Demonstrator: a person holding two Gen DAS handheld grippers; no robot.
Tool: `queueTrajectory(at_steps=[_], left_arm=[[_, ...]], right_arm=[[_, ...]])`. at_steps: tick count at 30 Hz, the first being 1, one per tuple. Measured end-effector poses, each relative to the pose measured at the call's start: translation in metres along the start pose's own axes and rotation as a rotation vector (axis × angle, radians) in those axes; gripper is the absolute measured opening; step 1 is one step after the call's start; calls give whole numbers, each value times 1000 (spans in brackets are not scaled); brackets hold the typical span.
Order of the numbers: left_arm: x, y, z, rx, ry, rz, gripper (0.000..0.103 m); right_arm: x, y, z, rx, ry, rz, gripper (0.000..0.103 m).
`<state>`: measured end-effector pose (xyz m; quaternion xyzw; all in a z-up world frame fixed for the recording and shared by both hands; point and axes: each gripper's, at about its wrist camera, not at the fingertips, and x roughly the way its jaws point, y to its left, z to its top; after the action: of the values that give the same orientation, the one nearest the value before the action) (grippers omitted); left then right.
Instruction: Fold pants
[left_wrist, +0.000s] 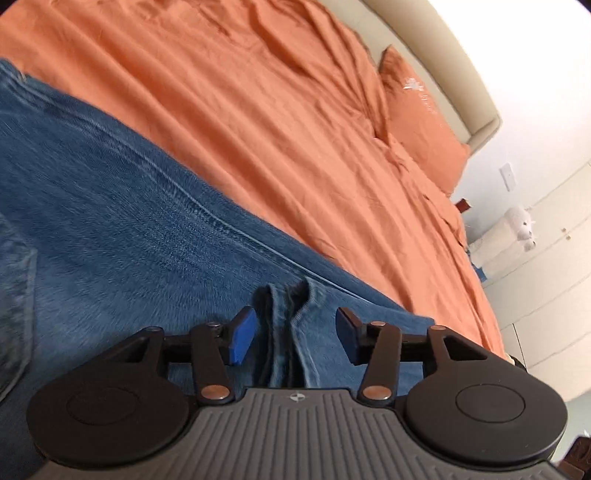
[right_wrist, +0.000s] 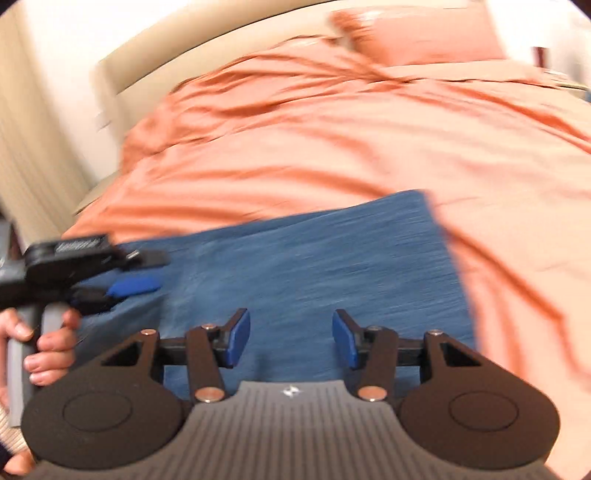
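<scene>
Here the pants (left_wrist: 110, 206) lie between both grippers' parted jaws.

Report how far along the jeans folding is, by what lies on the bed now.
Done: the jeans lie on the orange bedspread as a flat block, apparently folded. In hand: nothing; the left gripper and right gripper stand open over the denim, pads clear. Left: whether another fold is needed cannot be told.
</scene>
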<state>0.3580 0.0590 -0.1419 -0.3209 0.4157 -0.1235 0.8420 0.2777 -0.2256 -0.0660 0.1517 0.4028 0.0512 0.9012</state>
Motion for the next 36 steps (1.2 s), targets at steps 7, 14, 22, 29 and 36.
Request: queueTrajectory(at_steps=[7,14,22,29,36], left_arm=[[22,-8,-9,101,7,16,18],[-22,-58,-16,359,-177,-21,6],[17,-29,-23,327,-62,115,6],[19,-22,-25,317,-29,111,7],[8,-31,-26,326,-52,149,22]], right_arm=[[17,-55,13,17,-22,-102,13],[21,-53,30,-111,-146,-99,4],[70,-68,58,-95,-158,-121,1],[121,-81,49,-75,-35,-140,0],[106,-82,52,-50,-53,-189,0]])
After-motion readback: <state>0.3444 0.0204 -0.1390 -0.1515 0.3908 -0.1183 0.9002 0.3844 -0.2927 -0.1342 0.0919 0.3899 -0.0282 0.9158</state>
